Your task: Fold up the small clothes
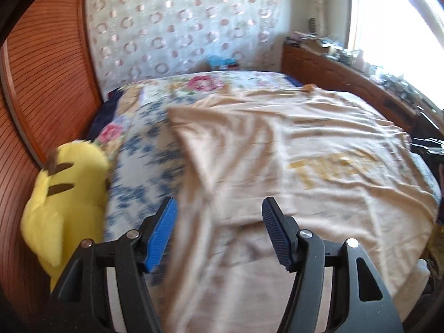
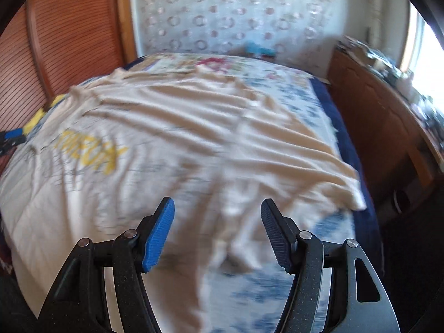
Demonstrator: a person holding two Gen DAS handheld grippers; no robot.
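In the left wrist view, the left hand-held gripper (image 1: 219, 208) is wide open with nothing in it, over the cream shirt (image 1: 291, 152) spread flat on the flowery bed (image 1: 144, 149), with a yellow plush toy (image 1: 63, 188) by the wooden wall. In the right wrist view, the right hand-held gripper (image 2: 217, 208) is open and empty too, above the shirt's near edge. The shirt looks ready for a fold, so next each one should pinch an edge.

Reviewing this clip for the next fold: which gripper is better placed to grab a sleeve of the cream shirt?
Probably the right gripper: open, with a sleeve of the cream shirt bunched just beyond it. The left gripper, also open, faces smooth cloth.
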